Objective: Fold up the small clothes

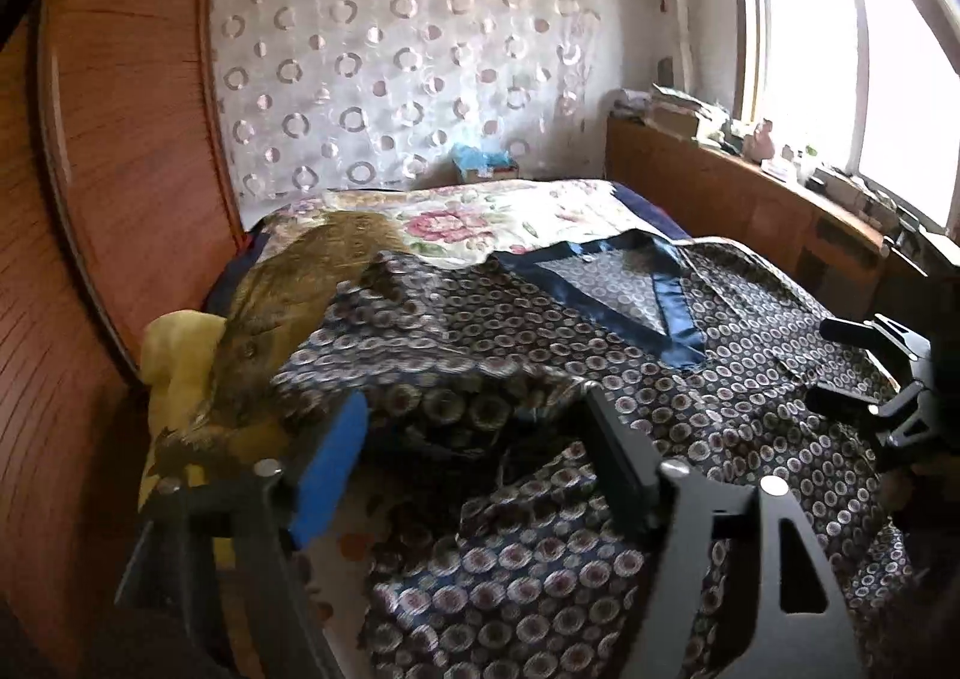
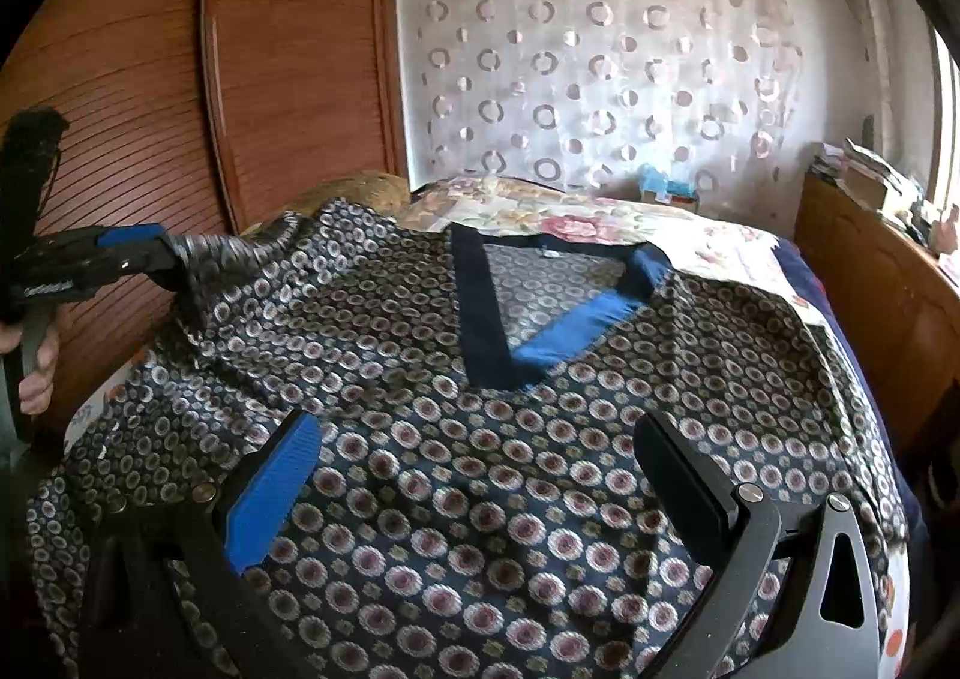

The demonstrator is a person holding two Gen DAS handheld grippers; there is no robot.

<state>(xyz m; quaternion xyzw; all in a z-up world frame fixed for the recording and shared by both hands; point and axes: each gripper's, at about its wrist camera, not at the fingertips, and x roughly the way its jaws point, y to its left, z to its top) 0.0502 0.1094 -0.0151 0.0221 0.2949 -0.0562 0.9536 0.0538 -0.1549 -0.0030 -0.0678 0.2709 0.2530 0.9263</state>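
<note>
A dark navy top with a ring pattern and a blue V-neck band lies spread on the bed. My left gripper stands wide open over its left side, and a raised, blurred fold of the sleeve lies just ahead of the pads. In the right wrist view the left gripper is at the far left, with the sleeve end bunched against its tips. My right gripper is open above the garment's lower front, nothing between its fingers.
The bed carries a floral spread. A brown-gold cloth and a yellow item lie at its left edge beside a wooden wardrobe. A cluttered wooden cabinet runs under the window on the right. A hand holds the left gripper.
</note>
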